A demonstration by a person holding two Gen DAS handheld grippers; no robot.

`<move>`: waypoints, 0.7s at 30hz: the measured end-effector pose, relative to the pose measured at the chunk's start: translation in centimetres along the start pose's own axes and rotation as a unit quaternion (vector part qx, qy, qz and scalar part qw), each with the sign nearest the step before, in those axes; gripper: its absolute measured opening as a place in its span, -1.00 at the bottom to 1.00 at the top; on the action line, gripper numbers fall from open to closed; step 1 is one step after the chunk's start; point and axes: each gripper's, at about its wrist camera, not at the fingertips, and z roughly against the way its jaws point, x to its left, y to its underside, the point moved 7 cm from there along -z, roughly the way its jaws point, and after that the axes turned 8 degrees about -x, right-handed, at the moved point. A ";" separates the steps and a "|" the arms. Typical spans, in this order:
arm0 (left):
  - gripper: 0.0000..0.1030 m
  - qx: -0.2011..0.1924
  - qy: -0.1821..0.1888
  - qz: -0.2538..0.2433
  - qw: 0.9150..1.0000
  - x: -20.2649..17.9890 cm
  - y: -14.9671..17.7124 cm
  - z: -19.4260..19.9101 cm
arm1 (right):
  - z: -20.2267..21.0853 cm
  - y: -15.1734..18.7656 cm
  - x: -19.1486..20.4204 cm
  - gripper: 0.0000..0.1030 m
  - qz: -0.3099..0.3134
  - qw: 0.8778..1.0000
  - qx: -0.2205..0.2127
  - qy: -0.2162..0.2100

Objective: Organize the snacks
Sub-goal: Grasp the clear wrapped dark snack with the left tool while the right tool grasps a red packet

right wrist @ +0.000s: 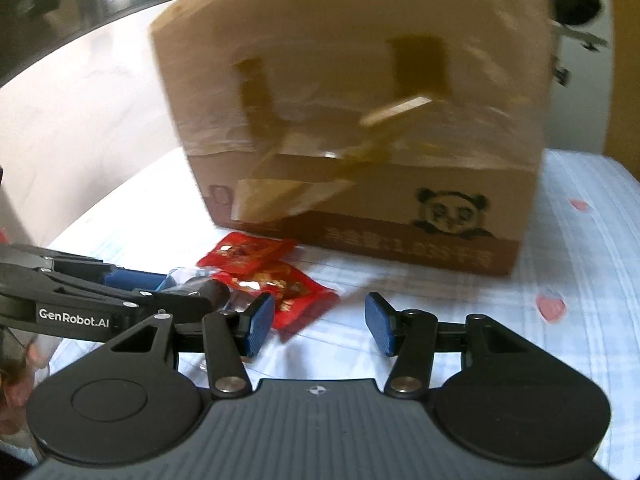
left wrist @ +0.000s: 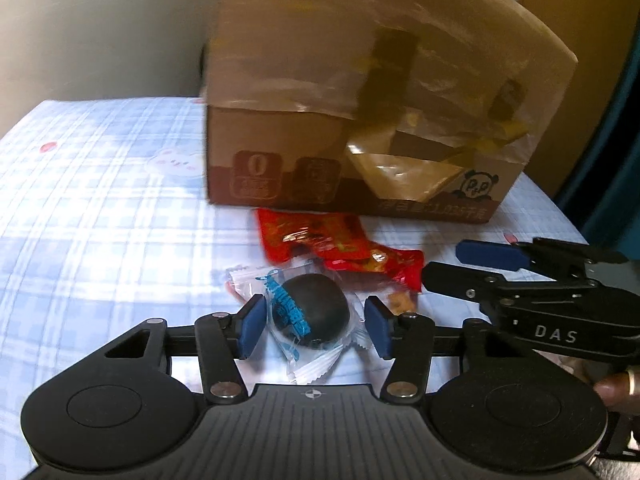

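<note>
A dark round snack in a clear blue-printed wrapper (left wrist: 310, 312) lies on the checked cloth between the pads of my left gripper (left wrist: 316, 326). The jaws stand close on both sides with a thin gap showing, so it is open. Two red snack packets (left wrist: 320, 240) overlap just beyond it, in front of the cardboard box (left wrist: 360, 100). My right gripper (right wrist: 320, 324) is open over bare cloth, its left pad (right wrist: 258, 322) at the edge of the nearer red packet (right wrist: 288, 288). Each gripper shows in the other's view: right gripper (left wrist: 460, 268), left gripper (right wrist: 176, 288).
The tall taped box (right wrist: 360, 120) with a panda print blocks the far side. A small orange-brown snack (left wrist: 400, 300) peeks from under the red packets. The blue-checked cloth (left wrist: 100, 220) stretches left. A hand's finger with a ring (left wrist: 616, 392) shows at the right edge.
</note>
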 end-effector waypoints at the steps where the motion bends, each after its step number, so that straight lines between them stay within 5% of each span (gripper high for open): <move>1: 0.09 -0.001 -0.002 0.003 1.000 0.3 0.0 0.2 | -0.3 -0.1 0.4 0.05 0.010 1.000 0.001 -0.006; 11: 0.09 -0.011 -0.017 0.032 0.999 2.5 0.3 1.5 | -4.9 -0.3 3.4 0.09 0.116 0.991 0.056 -0.046; 17: 0.09 -0.013 -0.017 0.032 0.999 2.3 0.5 1.4 | -6.7 -0.5 3.2 0.26 0.122 0.989 0.072 -0.050; 21: 0.08 -0.015 -0.015 0.036 0.999 2.4 0.6 1.6 | -6.7 -0.5 2.8 0.12 0.117 0.989 0.067 -0.053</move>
